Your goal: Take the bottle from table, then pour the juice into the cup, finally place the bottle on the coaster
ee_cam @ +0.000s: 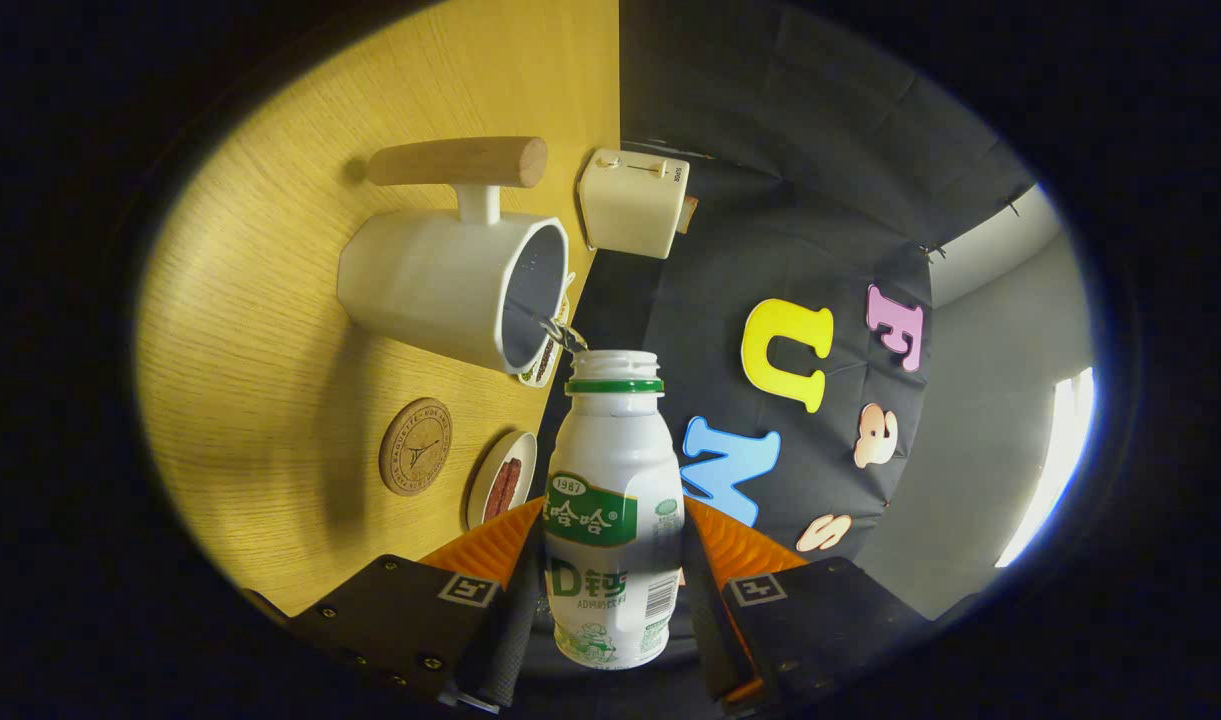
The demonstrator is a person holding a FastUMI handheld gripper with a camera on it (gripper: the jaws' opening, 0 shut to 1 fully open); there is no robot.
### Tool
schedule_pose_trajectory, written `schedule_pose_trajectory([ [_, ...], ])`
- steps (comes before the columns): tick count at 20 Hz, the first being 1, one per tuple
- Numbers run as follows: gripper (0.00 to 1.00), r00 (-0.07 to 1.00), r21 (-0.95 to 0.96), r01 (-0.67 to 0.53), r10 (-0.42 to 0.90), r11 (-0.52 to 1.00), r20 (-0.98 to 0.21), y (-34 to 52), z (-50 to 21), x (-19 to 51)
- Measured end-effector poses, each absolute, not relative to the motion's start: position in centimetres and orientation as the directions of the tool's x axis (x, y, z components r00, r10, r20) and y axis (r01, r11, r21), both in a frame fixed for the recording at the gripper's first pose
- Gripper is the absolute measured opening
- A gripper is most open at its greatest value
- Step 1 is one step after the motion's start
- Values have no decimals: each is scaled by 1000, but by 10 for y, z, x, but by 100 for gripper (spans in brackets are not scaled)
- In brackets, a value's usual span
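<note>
The gripper (612,590) is rolled over onto its side, so the wooden table (270,330) stands like a wall beside it rather than lying beneath. Its two fingers are clamped on the white bottle (613,510), one pressing each flank of the labelled body, and the bottle runs straight out ahead between them, tipped toward horizontal relative to the table. The bottle's cap is off; a green ring sits under the open threaded mouth, which reaches just to the lip of the cup (460,285). A thin thread of liquid crosses the small gap from the mouth over the cup's rim.

The cup is a white mug with a wooden handle (458,162) on a short white stem, standing on the table close to its far edge. A round wooden coaster (416,446) lies on the table nearer the gripper than the cup, apart from it and bare. Between the coaster and the table's edge rests a small white dish (502,480) with something reddish-brown in it. A cream box-shaped appliance (632,203) with a slider on top sits at the table's edge beyond the cup.
</note>
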State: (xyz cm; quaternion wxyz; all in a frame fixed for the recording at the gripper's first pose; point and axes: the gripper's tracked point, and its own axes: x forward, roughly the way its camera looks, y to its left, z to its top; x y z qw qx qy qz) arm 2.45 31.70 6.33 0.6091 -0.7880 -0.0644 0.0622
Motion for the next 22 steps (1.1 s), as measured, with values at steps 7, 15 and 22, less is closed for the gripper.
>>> schedule_pose_trajectory([
  [7,68,984,-961,38,180,-273,-13,317,65,24],
  [15,68,981,-954,60,194,-295,1,321,68,19],
  [22,68,981,-944,54,193,-324,-10,325,67,18],
])
